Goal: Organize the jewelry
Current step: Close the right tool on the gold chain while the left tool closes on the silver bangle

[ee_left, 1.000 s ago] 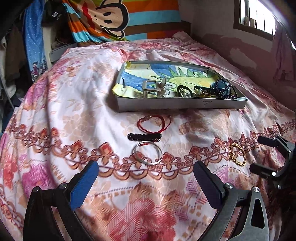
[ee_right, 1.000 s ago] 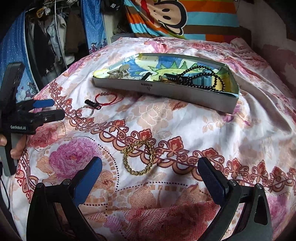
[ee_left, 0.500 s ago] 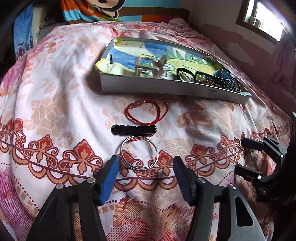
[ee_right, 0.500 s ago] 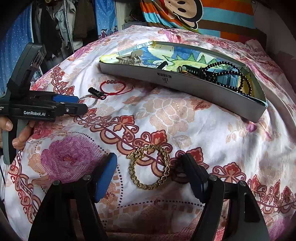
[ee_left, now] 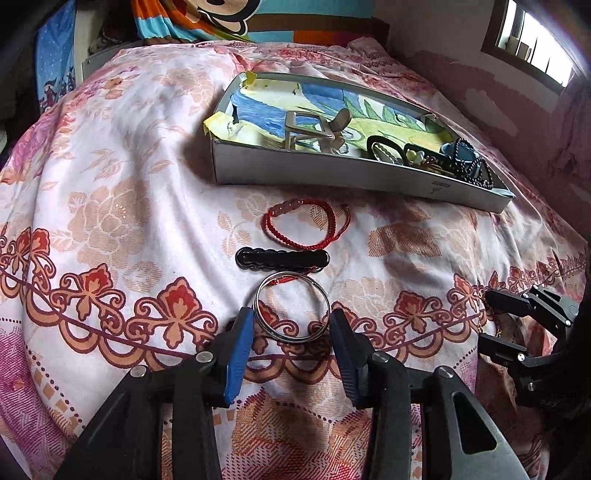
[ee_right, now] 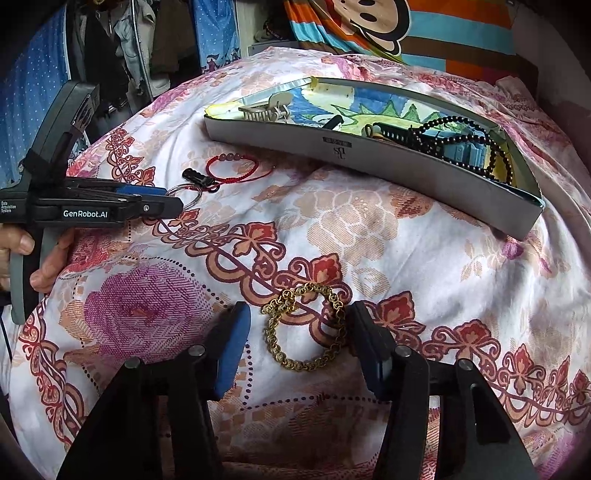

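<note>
A silver bangle (ee_left: 291,307) lies on the floral bedspread between the open jaws of my left gripper (ee_left: 291,323), which straddle it closely without gripping. Beyond it lie a black hair clip (ee_left: 282,257) and a red cord bracelet (ee_left: 306,227). A gold chain bracelet (ee_right: 308,332) lies between the open jaws of my right gripper (ee_right: 299,325), touching or nearly touching the right finger. A grey tray (ee_left: 332,173) with a drawing lining it holds a beige claw clip (ee_left: 314,127) and dark bead bracelets (ee_left: 469,162). The tray also shows in the right wrist view (ee_right: 369,155).
The bed's floral cover (ee_left: 110,206) bulges and slopes off at the sides. A striped monkey pillow (ee_right: 388,26) lies at the head. Hanging clothes (ee_right: 110,55) are at the left, a wall and window (ee_left: 532,40) at the right.
Both grippers have moved forward and down onto the bed and narrowed. The left jaws now flank the silver bangle, the right jaws flank the gold chain bracelet.
</note>
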`<state>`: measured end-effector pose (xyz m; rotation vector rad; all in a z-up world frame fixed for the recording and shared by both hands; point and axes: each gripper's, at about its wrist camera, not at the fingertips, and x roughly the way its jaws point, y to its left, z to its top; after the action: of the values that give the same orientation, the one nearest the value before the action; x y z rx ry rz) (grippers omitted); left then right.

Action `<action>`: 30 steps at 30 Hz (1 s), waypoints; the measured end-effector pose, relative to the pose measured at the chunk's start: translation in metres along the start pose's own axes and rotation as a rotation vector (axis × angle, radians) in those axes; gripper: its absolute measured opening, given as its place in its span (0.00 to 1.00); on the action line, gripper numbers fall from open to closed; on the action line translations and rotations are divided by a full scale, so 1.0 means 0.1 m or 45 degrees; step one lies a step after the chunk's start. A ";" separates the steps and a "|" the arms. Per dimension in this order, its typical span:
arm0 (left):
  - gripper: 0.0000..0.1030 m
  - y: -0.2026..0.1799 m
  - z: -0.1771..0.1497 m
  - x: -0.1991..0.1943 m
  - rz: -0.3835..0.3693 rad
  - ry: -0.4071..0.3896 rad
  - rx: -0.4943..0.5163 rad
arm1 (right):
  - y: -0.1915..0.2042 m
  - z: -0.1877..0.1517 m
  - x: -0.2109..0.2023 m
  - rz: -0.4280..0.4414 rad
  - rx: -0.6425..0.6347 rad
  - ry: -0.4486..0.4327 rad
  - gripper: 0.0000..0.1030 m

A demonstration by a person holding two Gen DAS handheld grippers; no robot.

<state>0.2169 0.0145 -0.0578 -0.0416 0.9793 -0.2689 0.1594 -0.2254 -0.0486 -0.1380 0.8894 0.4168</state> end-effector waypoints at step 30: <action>0.41 -0.13 0.04 0.09 0.057 0.004 0.099 | 0.17 -0.02 0.01 -0.036 -0.105 0.027 0.27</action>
<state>0.2224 -0.0002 -0.0611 0.0513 0.9708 -0.2660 0.1511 -0.2099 -0.0499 -0.2311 0.8902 0.4267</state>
